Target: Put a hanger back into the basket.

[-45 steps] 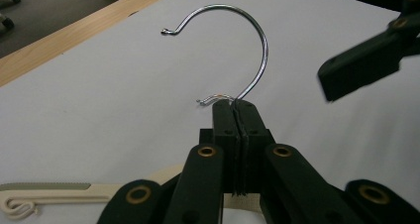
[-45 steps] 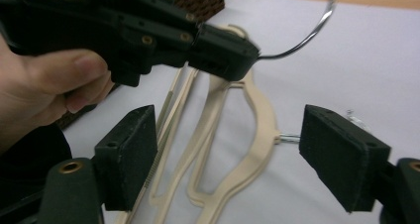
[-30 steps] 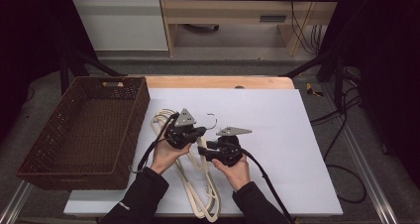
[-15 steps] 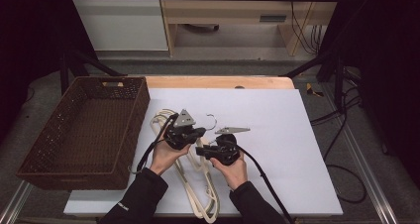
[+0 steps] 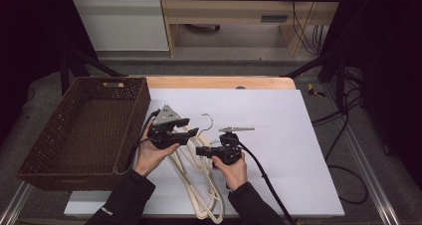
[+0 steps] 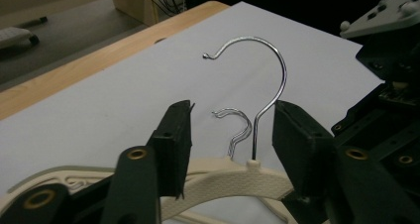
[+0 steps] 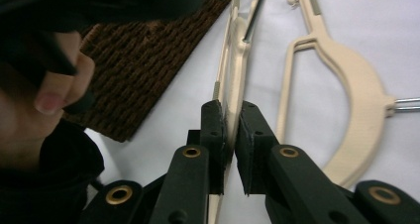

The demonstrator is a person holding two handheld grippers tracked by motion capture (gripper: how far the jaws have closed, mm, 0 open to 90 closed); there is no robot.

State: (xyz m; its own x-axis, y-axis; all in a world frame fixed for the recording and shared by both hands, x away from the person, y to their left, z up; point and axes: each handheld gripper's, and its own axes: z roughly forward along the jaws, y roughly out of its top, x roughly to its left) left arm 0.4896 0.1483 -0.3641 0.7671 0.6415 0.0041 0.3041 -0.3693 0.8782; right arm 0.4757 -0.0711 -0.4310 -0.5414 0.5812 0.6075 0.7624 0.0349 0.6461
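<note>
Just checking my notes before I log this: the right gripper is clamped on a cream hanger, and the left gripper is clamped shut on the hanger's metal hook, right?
Not quite. The left gripper is open: in the left gripper view its jaws stand apart on either side of the metal hook, without touching it. The rest holds: the right gripper is clamped on a cream hanger, as the right gripper view shows.
</note>
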